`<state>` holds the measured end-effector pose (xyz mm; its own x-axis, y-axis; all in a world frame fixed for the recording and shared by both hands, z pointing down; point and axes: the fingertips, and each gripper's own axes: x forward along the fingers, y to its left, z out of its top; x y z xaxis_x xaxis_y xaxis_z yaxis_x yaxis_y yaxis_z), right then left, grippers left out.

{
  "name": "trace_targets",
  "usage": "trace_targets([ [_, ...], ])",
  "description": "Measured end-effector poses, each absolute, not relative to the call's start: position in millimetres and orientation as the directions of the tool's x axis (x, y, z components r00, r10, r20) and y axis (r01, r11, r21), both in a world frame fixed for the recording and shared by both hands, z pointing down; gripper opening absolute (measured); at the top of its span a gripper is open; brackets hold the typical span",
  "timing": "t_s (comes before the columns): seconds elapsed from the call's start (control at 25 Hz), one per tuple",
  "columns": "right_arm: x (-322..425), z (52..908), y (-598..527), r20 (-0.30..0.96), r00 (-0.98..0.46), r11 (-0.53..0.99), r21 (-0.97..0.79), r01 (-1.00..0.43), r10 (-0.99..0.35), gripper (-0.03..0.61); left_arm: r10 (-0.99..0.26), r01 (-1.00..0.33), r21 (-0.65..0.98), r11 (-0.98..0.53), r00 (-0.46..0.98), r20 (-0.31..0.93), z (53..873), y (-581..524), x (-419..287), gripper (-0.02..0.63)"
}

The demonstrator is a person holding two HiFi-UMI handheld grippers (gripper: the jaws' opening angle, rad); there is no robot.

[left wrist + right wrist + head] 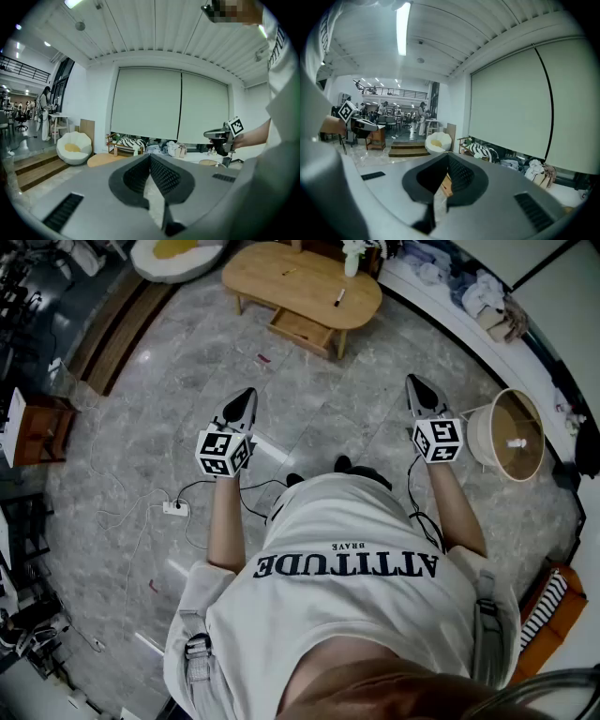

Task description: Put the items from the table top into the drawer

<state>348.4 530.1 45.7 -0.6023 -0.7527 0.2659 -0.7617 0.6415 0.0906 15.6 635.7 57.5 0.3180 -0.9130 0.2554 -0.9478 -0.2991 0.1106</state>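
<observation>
Left gripper (242,405) and right gripper (421,393) had jaws pressed together, empty, just carried forward. The table (281,277) was well apart at top centre, marker (339,297) on it, drawer (302,329) open below.

The person holds both arms forward, side by side and well apart, with a tool in each hand. The left tool (245,397) points away from the person toward the far side and tilts slightly downward; its jaws are closed together with nothing between them. The right tool (416,386) is held at much the same height and tilt, its jaws likewise together and empty. The left forearm (223,521) and right forearm (457,507) are bare and run nearly parallel, with the elbows bent near the person's sides.
</observation>
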Motion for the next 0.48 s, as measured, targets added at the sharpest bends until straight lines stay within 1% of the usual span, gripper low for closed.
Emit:
trace_targets([
  [0.48, 346.8, 46.5, 522.5, 0.262, -0.611, 0.650, 0.100, -0.753, -0.747, 0.018, -0.914, -0.948, 0.118, -0.297, 0.318, 0.253, 58.3, 626.9, 17.3, 0.021],
])
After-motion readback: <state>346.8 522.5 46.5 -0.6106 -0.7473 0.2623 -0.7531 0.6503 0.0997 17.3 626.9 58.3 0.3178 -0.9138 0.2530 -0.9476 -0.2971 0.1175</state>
